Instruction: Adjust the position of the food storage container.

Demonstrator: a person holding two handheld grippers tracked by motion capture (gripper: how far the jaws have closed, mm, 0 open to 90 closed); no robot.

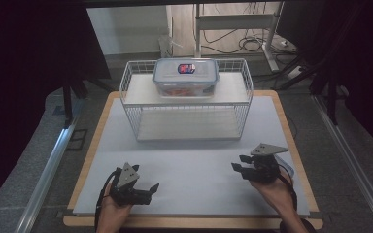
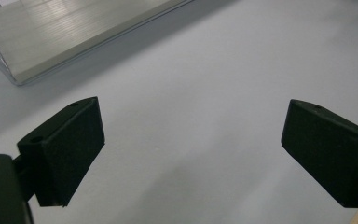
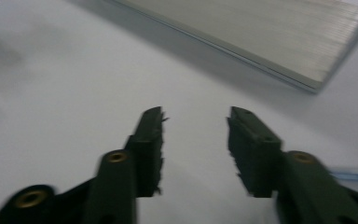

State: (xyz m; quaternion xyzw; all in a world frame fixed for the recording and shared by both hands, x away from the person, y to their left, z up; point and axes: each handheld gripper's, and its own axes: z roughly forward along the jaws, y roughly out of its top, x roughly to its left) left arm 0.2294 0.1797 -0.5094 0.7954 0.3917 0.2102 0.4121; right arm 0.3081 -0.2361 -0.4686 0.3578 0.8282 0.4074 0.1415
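Both grippers, left [image 1: 150,188] and right [image 1: 238,165], sit empty with jaws apart low in frame; a careless reach could snag the wire rack [image 1: 187,127] and topple the lidded box [image 1: 185,77].

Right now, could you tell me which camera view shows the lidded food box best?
The high view: the food box sits whole on the wire rack's upper shelf. Both gripper views catch just a corner of the rack's lower shelf.
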